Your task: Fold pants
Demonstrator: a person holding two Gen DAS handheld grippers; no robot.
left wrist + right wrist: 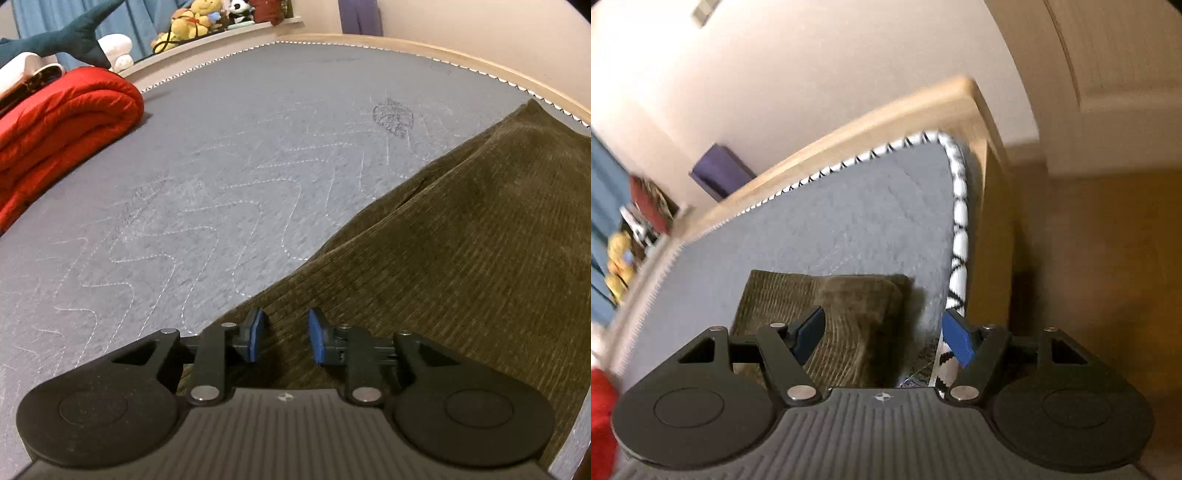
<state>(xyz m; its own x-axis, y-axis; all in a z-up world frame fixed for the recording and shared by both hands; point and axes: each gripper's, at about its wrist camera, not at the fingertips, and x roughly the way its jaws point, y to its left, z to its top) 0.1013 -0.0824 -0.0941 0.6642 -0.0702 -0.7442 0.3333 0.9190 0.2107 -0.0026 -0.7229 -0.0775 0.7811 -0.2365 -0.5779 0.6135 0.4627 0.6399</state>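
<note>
The olive-brown corduroy pants (pixel 461 236) lie on the grey quilted mattress (pixel 221 177), stretched from near my left gripper toward the far right edge. My left gripper (pixel 285 335) is open, its blue pads just above the near part of the pants, holding nothing. In the right wrist view the pants (pixel 849 306) lie folded near the mattress corner. My right gripper (pixel 884 334) is wide open above them and empty.
A folded red blanket (pixel 62 122) lies at the left of the mattress. A shark plush (pixel 62 37) and stuffed toys (pixel 195 20) sit on a shelf behind. The wooden bed frame (pixel 982 122) and floor (pixel 1108 258) lie to the right.
</note>
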